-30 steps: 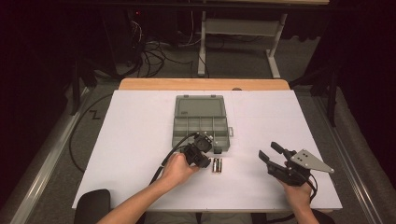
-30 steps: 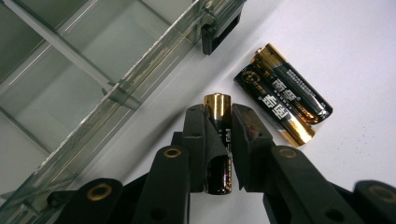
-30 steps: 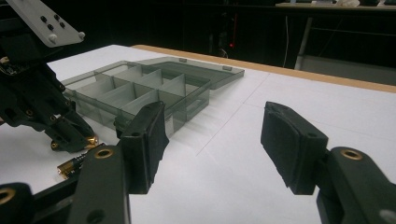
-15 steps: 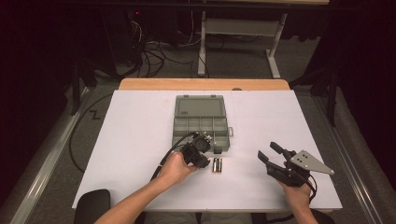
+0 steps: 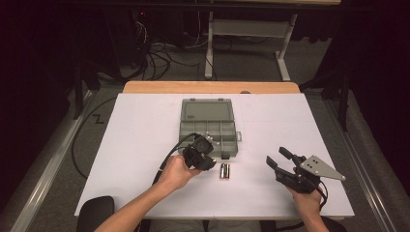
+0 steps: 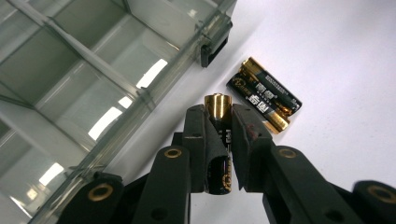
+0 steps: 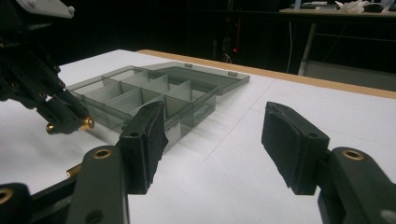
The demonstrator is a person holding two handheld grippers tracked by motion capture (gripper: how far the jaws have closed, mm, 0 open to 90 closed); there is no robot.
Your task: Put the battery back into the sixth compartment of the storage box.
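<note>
My left gripper (image 6: 217,116) is shut on a black-and-gold battery (image 6: 218,106), whose gold end sticks out past the pads. It hangs above the white table beside the front edge of a grey compartment box (image 5: 208,131) with its lid open. Two more batteries (image 6: 265,94) lie side by side on the table, seen in the high view as the batteries (image 5: 225,171) just right of the left gripper (image 5: 209,157). My right gripper (image 5: 275,158) rests at the front right, open, with nothing between its jaws; its own view shows the right gripper (image 7: 215,135) facing the box (image 7: 154,95).
The white table sheet (image 5: 121,145) has bare room at left and far right. A wooden strip (image 5: 212,87) runs along the back edge. Beyond it stand a white frame (image 5: 246,29) and cables on the floor.
My left gripper has risen a little with the battery in it, shifting slightly toward the box. The right gripper has stayed where it was.
</note>
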